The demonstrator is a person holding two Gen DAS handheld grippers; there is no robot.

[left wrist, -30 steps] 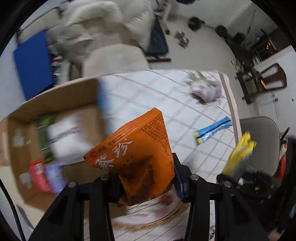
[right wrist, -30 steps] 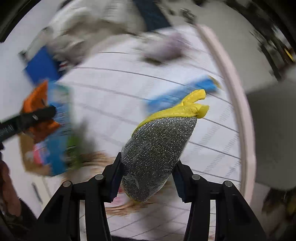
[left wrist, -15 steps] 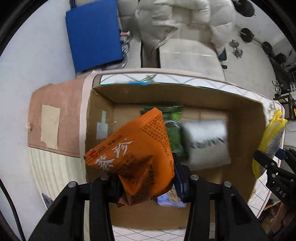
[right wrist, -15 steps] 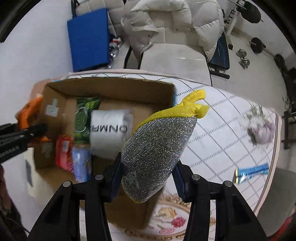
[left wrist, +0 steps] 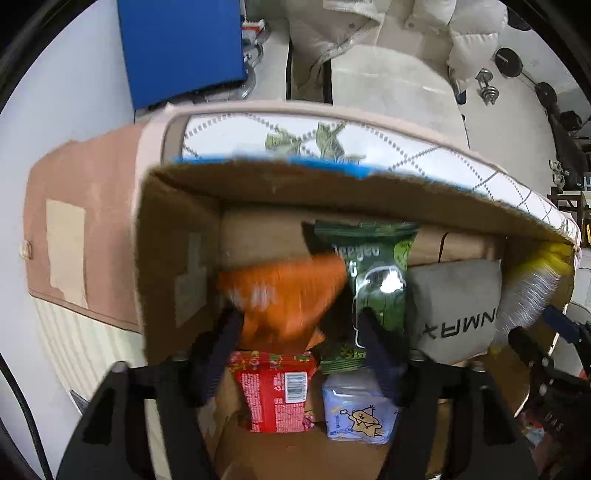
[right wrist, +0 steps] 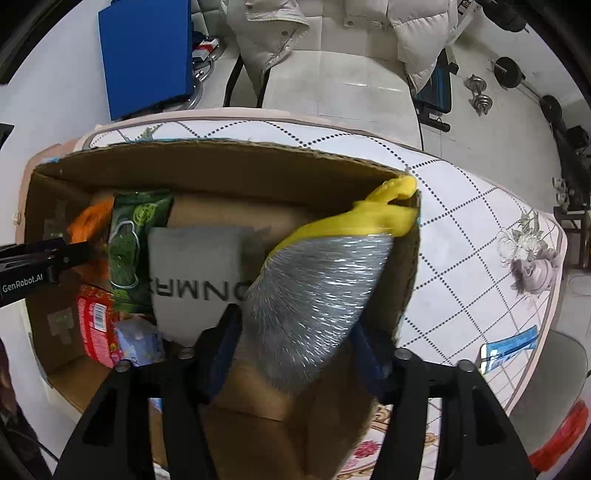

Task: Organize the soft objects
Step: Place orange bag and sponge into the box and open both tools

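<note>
A cardboard box (left wrist: 177, 236) (right wrist: 229, 162) stands on the quilted table. My left gripper (left wrist: 299, 325) is inside the box at its left end; its jaws stand wider than the blurred orange snack packet (left wrist: 284, 295) between them. My right gripper (right wrist: 295, 328) is shut on a silver and yellow scrubbing mitt (right wrist: 317, 288) over the box's right end; the mitt also shows in the left wrist view (left wrist: 532, 295). In the box lie a green packet (left wrist: 376, 273), a grey roll (left wrist: 454, 306), a red packet (left wrist: 277, 395) and a pale blue pack (left wrist: 358, 410).
On the table to the right lie a blue wrapper (right wrist: 509, 347) and a crumpled purple-grey item (right wrist: 532, 266). A chair with a white puffer jacket (right wrist: 332, 33) and a blue board (right wrist: 147, 55) stand behind the table. Dumbbells (right wrist: 480, 92) lie on the floor.
Both grippers moved from the table over to the box and down into it. The left jaws have spread and the orange packet is slipping down, blurred. The right still holds the mitt.
</note>
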